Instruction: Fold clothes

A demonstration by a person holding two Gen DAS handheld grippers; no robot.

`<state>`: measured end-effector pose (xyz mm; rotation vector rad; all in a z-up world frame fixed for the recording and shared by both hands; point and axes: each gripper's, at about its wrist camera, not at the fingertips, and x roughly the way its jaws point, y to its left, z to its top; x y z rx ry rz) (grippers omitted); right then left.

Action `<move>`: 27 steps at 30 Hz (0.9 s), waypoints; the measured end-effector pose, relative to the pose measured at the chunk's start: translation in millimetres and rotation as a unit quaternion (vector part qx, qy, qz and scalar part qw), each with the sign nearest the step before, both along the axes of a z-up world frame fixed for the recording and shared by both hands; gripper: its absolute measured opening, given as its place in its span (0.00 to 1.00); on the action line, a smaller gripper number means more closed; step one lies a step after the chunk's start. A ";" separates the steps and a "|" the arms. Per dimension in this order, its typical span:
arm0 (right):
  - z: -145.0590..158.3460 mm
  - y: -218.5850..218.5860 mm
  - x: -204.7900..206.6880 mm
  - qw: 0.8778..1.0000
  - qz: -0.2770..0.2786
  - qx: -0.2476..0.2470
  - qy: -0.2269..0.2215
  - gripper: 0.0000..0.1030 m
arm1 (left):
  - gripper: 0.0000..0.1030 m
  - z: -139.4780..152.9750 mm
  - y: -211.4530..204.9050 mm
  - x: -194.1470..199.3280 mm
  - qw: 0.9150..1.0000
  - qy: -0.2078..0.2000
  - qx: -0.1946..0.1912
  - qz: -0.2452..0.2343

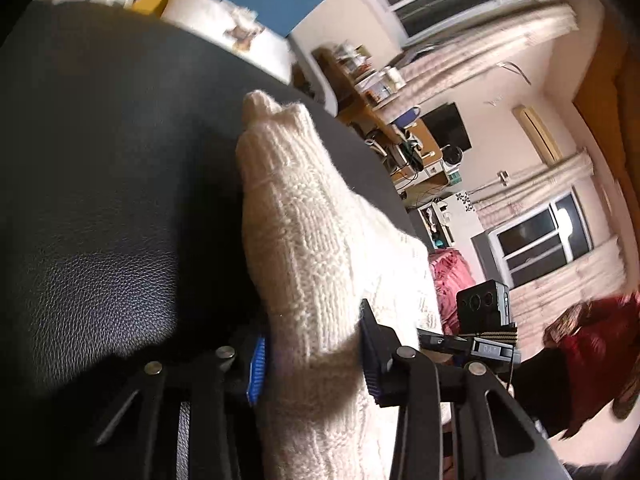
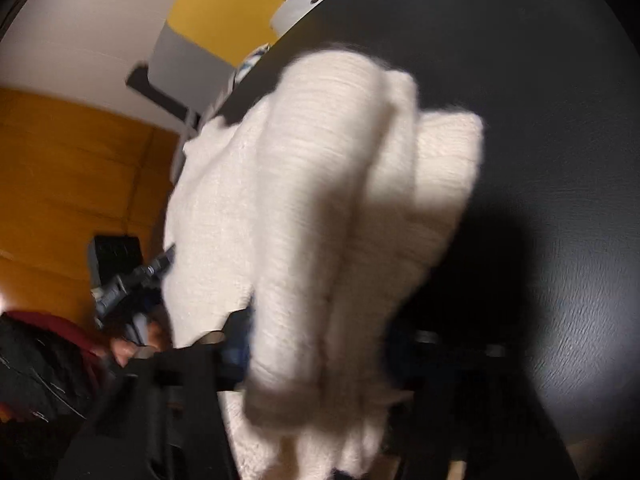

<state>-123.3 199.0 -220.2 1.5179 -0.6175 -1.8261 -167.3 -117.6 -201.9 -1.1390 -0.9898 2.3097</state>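
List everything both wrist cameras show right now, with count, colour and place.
sweater: one, cream knit, lying on the black surface, running between the jaws of both grippers
surface: one, black, leather-grained, under the sweater
curtains: several, pale, by the windows, far right in the left view
windows: two, dark panes, far wall
pink cloth: one, beyond the sweater
wall panels: yellow, blue and grey, top of the right view
wood panel: orange, left in the right view
left gripper: one, black with blue pads, pads against the sweater
right gripper: one, black, blurred, sweater between the jaws
hand: one, low left in the right view, red sleeve
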 end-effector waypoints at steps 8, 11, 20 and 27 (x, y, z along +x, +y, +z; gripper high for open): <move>-3.8 -6.6 6.9 1.000 0.012 -0.001 0.028 0.47 | 0.38 13.1 -4.6 28.5 0.998 0.025 -0.041 0.043; 1.7 -21.3 5.7 0.998 0.042 -0.002 0.053 0.46 | 0.36 30.8 -11.1 50.5 0.995 0.056 -0.063 0.057; 14.6 -180.3 -31.3 0.972 0.217 -0.066 0.060 0.46 | 0.36 79.1 -106.3 140.2 0.967 0.067 -0.117 0.217; 38.2 -390.1 -30.3 0.915 0.388 -0.063 0.094 0.46 | 0.36 90.5 -193.8 225.5 0.905 0.045 -0.147 0.397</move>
